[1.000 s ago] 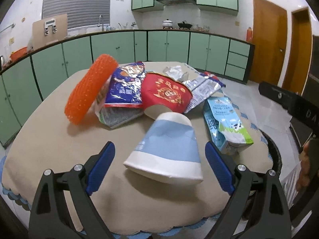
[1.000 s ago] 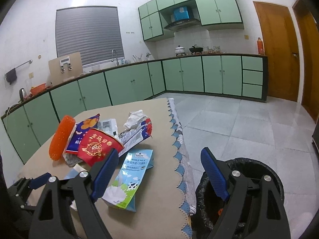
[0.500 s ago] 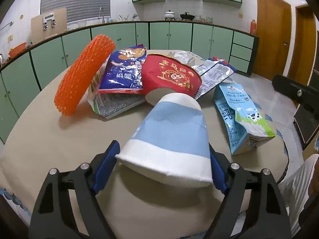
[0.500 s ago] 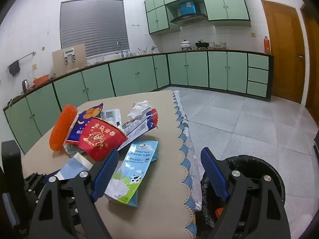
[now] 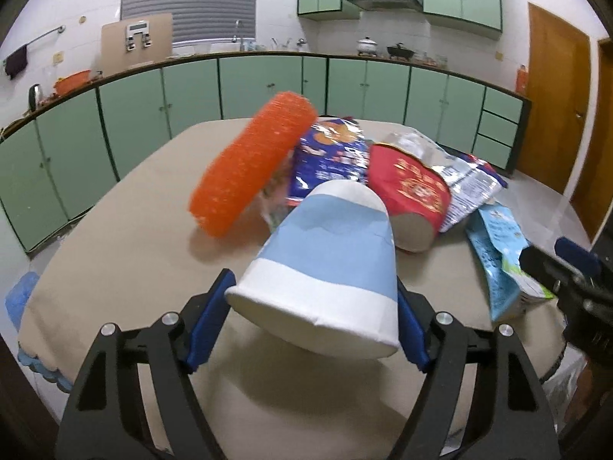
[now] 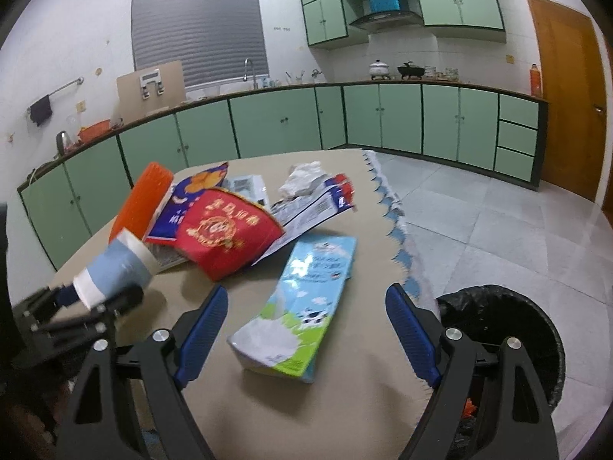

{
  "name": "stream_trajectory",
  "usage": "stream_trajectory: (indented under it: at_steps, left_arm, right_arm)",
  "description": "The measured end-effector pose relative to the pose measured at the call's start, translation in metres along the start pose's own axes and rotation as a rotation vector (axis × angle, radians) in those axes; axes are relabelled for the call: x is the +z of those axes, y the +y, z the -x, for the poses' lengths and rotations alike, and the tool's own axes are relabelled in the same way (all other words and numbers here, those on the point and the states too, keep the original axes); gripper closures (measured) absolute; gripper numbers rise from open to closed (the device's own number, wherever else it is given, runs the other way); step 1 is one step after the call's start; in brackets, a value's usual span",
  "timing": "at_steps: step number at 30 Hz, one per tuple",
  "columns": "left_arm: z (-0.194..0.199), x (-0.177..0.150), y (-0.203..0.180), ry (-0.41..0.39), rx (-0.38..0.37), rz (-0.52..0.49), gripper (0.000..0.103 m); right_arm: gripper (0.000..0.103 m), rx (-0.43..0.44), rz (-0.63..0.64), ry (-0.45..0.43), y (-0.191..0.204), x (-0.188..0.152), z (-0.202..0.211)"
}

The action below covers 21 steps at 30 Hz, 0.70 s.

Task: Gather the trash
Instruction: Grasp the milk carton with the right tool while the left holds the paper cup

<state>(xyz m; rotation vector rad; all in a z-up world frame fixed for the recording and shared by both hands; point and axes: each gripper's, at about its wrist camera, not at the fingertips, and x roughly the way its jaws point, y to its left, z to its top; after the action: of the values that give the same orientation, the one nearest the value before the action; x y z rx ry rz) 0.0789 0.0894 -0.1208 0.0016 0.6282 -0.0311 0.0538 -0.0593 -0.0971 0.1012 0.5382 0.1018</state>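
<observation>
My left gripper [image 5: 312,306] is shut on a blue and white paper cup [image 5: 329,260], held by its rim end and lifted off the table; both also show in the right wrist view, the cup [image 6: 115,272] at the left. Behind it lie a red paper bowl [image 5: 410,191], an orange scrubber [image 5: 253,165], a blue snack bag [image 5: 329,153] and a silver wrapper [image 5: 467,184]. My right gripper [image 6: 306,329] is open above a light blue milk carton [image 6: 302,299]. A black-lined trash bin [image 6: 509,326] stands on the floor to the right.
The round table has a beige cloth [image 6: 356,395] with a blue scalloped edge. A crumpled tissue [image 6: 302,176] lies at the back of the pile. Green cabinets [image 6: 276,126] line the walls, with tiled floor [image 6: 498,222] to the right.
My left gripper moved onto the paper cup, shut on it and lifted it off the table. My right gripper moved forward over the milk carton and stayed open.
</observation>
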Motion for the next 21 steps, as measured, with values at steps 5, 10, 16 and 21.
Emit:
stream_trajectory:
  at_steps: [5, 10, 16, 21]
  left_arm:
    - [-0.001, 0.001, 0.002, 0.002, 0.010, 0.006, 0.029]
    - [-0.004, 0.000, 0.000, 0.012, 0.002, 0.005, 0.029]
    - [-0.006, 0.001, 0.001, 0.019, -0.002, 0.011, 0.029]
    - [-0.005, 0.000, -0.002, 0.020, -0.002, 0.006, 0.029]
  right_arm:
    - [0.020, -0.052, 0.022, -0.022, 0.010, -0.006, -0.009]
    - [0.020, -0.096, 0.025, -0.031, 0.012, -0.011, -0.018]
    - [0.034, -0.088, 0.007, -0.010, 0.011, -0.009, -0.026]
    - [0.055, -0.049, -0.005, 0.030, 0.009, -0.010, -0.028]
